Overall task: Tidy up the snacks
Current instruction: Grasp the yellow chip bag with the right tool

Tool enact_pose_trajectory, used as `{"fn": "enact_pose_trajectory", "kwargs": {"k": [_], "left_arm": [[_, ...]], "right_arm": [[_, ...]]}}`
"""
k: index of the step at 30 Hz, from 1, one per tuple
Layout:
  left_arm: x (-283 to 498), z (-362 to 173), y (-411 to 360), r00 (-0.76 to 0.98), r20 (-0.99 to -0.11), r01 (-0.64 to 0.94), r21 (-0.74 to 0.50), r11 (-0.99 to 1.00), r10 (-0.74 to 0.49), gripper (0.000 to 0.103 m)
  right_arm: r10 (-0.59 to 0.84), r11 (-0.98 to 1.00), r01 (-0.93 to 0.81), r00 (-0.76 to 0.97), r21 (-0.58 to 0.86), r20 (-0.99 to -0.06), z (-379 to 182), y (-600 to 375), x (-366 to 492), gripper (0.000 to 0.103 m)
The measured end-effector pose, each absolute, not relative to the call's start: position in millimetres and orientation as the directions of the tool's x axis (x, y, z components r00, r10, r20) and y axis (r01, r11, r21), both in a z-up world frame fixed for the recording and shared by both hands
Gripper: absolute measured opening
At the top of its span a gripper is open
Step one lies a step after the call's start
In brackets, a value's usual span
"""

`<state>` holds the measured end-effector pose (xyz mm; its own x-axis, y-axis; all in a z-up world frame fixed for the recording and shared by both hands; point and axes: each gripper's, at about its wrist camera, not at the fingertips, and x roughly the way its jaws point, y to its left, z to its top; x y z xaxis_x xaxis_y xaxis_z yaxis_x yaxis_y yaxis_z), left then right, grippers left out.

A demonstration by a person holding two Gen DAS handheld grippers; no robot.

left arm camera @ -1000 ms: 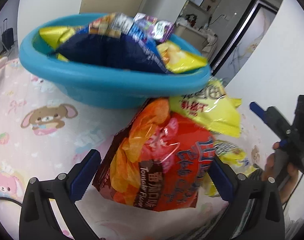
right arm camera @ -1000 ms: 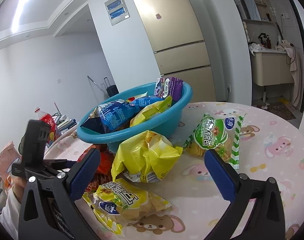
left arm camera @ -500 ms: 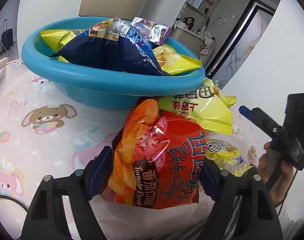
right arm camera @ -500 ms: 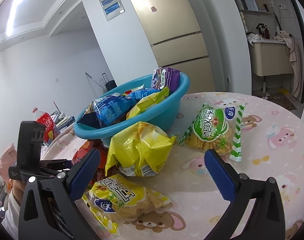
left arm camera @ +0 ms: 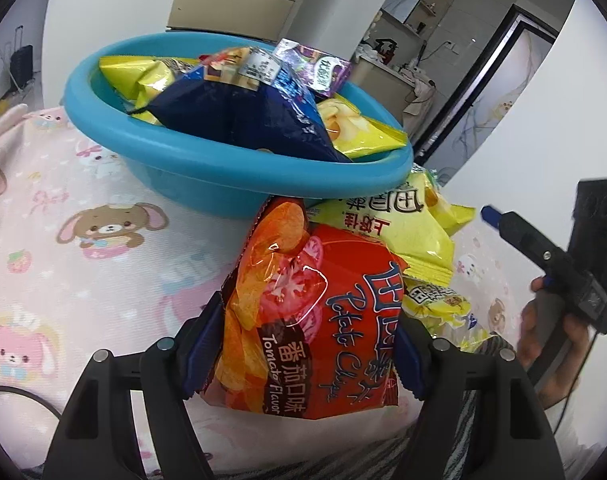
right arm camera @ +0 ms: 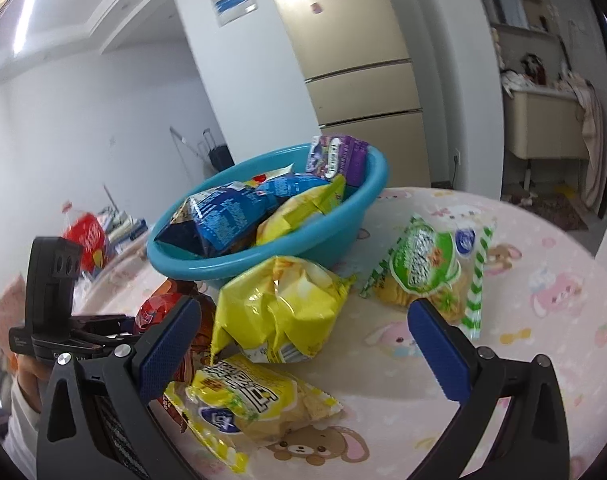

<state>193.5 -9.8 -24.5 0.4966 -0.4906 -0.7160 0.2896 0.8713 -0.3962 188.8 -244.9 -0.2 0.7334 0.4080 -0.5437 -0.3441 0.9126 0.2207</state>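
Tablecloth (left arm camera: 115, 280) with pink cartoon animals fills the lower left of the left view, and the blue basin (left arm camera: 207, 168), already heaped with snack bags, sits on it at upper centre. Directly below the basin's rim, the red chip bag (left arm camera: 323, 320) stands with its long axis running up toward the basin, squeezed between the pads of the left claw (left arm camera: 303, 352), whose jaws have just been closing on it. In the right view the right claw (right arm camera: 303, 344) gapes wide and empty over the yellow bag (right arm camera: 279, 312) at centre, so the left hand is the one placed to carry.
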Motion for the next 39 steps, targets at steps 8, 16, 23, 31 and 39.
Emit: {"fn": "enact_pose_trajectory", "kwargs": {"k": [8, 16, 23, 31, 39], "left_arm": [[192.9, -24.2, -8.4, 0.511, -0.733, 0.269, -0.359, 0.894, -0.448, 0.076], [191.1, -23.0, -4.4, 0.514, -0.736, 0.259, -0.357, 0.897, -0.441, 0.076], [191.2, -22.6, -3.7, 0.519, -0.740, 0.249, -0.349, 0.904, -0.428, 0.076], [190.2, -22.8, -3.4, 0.520, -0.744, 0.248, -0.338, 0.908, -0.419, 0.076], [188.7, -21.2, -8.5, 0.523, -0.751, 0.256, -0.313, 0.915, -0.403, 0.076]], "right_arm": [[0.430, 0.876, -0.459, 0.608, 0.147, -0.668, -7.0, -207.0, 224.6, 0.103], [0.376, 0.886, -0.451, 0.557, 0.111, -0.741, -32.0, -195.1, 240.2, 0.103], [0.376, 0.889, -0.441, 0.560, 0.118, -0.738, -42.3, -201.6, 237.6, 0.096], [0.357, 0.896, -0.436, 0.593, 0.086, -0.722, -36.5, -211.7, 215.0, 0.083], [0.354, 0.910, -0.406, 0.647, 0.088, -0.676, -22.5, -232.5, 184.7, 0.078]]}}
